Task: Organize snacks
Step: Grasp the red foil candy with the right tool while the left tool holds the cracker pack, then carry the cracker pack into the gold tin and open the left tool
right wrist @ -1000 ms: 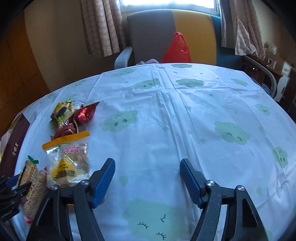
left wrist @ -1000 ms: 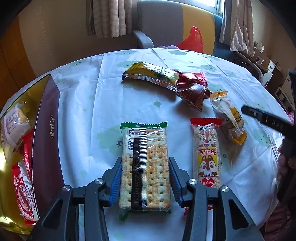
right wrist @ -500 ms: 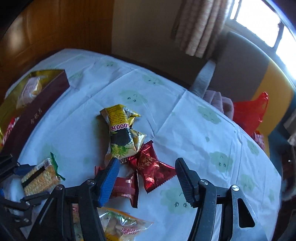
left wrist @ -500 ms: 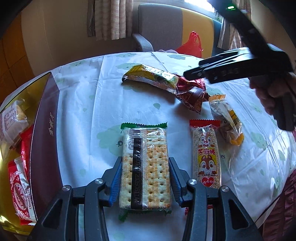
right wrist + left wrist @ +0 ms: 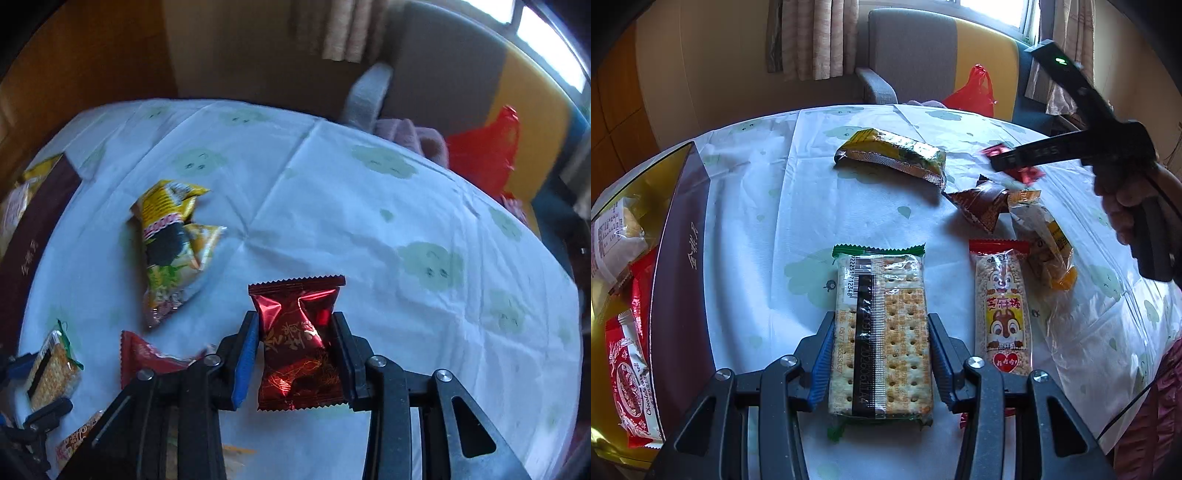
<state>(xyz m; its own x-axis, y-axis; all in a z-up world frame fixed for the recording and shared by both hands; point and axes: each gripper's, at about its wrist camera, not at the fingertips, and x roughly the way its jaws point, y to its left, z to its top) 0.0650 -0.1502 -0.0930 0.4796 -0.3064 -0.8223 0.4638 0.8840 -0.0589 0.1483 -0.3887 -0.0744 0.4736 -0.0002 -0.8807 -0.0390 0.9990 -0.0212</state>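
Note:
A cracker pack [image 5: 882, 317] with a green edge lies flat on the white tablecloth. My left gripper [image 5: 882, 321] is shut on its long sides, blue pads [image 5: 823, 354] against the wrapper. My right gripper [image 5: 294, 321] has a dark red foil snack [image 5: 299, 343] between its jaws, which are closing, and both pads touch the wrapper. In the left wrist view the right gripper [image 5: 1008, 162] reaches in from the right, with red foil [image 5: 1028, 174] showing at its tip. A person's hand [image 5: 1126, 199] holds it.
A gold and brown box [image 5: 679, 236] at the left holds several packets. On the cloth lie a yellow-green bag [image 5: 894, 155], a brown packet [image 5: 982, 201], a squirrel-print bar [image 5: 1003, 310] and a clear orange-topped bag [image 5: 1045, 240]. Beyond the table stands a chair with a red plastic bag [image 5: 971, 92].
The right gripper swung left across the table to the pile of red packets, rolled, and narrowed its jaws around one red foil snack. The left gripper and cracker pack stayed put.

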